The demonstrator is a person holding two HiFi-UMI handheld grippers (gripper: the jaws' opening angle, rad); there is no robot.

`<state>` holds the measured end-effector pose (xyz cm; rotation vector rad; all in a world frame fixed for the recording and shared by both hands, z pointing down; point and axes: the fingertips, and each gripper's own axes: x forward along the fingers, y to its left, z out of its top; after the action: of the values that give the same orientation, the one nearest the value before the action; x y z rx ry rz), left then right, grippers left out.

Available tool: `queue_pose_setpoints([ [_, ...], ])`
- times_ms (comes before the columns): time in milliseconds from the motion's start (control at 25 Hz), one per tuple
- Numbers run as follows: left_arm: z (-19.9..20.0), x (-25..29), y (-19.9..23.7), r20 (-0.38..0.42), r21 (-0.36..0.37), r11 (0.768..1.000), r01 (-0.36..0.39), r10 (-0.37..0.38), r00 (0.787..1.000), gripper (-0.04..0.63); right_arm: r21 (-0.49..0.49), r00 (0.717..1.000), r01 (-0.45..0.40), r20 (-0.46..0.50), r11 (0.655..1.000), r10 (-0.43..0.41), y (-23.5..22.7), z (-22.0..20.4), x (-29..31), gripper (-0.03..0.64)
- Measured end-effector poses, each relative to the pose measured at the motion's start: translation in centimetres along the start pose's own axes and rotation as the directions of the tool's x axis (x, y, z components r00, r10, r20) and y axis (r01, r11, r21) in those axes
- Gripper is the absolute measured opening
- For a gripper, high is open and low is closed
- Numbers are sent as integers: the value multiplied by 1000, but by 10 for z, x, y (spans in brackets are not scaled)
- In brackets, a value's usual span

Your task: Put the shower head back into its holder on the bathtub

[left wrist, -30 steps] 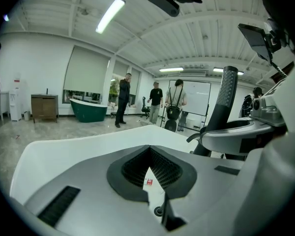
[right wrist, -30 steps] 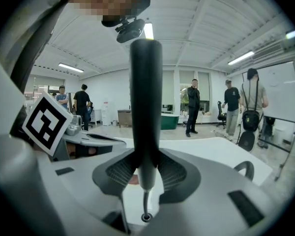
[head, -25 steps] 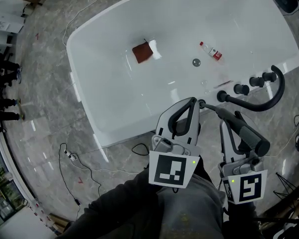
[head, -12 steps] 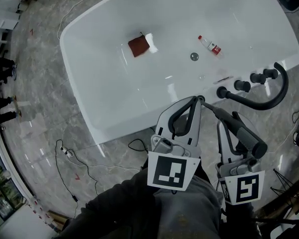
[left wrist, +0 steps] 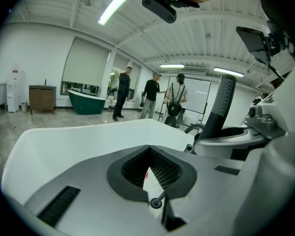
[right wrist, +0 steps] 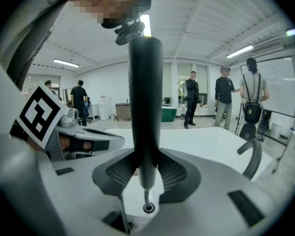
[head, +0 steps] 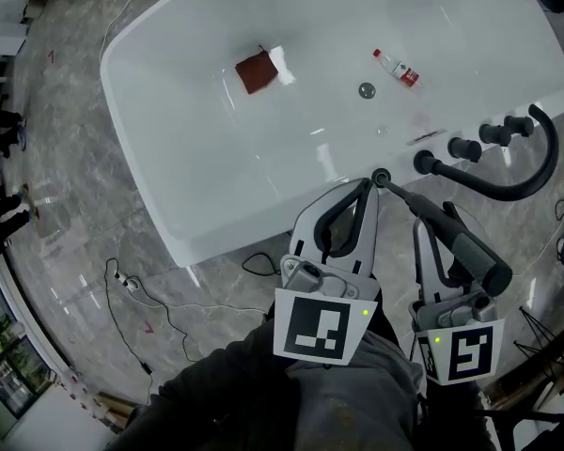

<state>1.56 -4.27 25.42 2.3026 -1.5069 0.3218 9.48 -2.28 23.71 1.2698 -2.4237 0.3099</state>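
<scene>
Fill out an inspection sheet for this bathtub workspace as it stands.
Surface: white bathtub on a grey stone floor.
Job's things: black shower head held in the right gripper, its narrow end pointing at the holder on the rim; not seated.
Clutter: red cloth and small bottle lying in the tub near the drain.
Grippers: right gripper shut on the shower head; left gripper shut, empty, beside it.
Cables: thin cable trailing on the floor beside the tub.
Surroundings: black curved spout and taps on the rim; people standing far off; green tub behind.
</scene>
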Motion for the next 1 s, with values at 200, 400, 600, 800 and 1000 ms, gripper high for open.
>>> queue_pose_setpoints([
  [200, -7, 4, 2, -18, -7, 1000, 9, -9, 1000, 3, -3, 1000, 9, -13, 1000, -10, -2, -7, 5, 141],
  [400, -15, 9, 9, -27, -14, 1000, 3, -4, 1000, 3, 7, 1000, 12, -28, 1000, -12, 0, -18, 7, 141],
  [600, -20, 13, 9, -40, -12, 1000, 14, -14, 999, 3, 16, 999, 19, -39, 1000, -19, -2, -26, 12, 141],
  [800, -25, 14, 6, -47, -15, 1000, 24, -24, 999, 3, 22, 999, 23, -42, 999, -22, -2, -31, 14, 141],
  [1000, -32, 17, 4, -60, -17, 999, 31, -32, 998, 3, 25, 998, 28, -51, 999, -27, -3, -38, 17, 141],
])
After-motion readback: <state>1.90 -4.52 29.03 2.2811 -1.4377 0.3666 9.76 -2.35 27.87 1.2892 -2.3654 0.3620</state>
